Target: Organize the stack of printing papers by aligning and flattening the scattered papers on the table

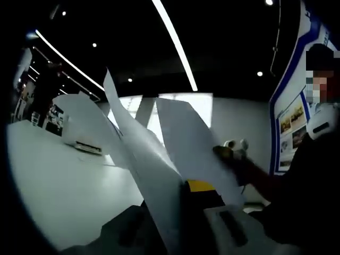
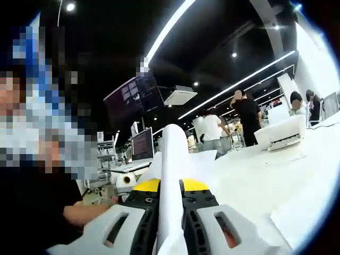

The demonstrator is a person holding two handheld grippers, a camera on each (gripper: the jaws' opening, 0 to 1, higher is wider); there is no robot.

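White table (image 1: 58,180) spreads through the left gripper view; left gripper (image 1: 183,212) clamps the upright papers (image 1: 159,159); right gripper view: right gripper (image 2: 170,207), jaws pinched on the papers' edge (image 2: 172,159); people (image 2: 247,114) stand beyond.

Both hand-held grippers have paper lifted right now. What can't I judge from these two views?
- Left gripper view: the raised paper sheets cover the left hand-held gripper, so its grip is unclear; the frame is dark.
- Right gripper view: the right hand-held gripper clamps paper, whose lower edge is cut off.
- Sheet alignment: edges hidden.
- The table is partly hidden.
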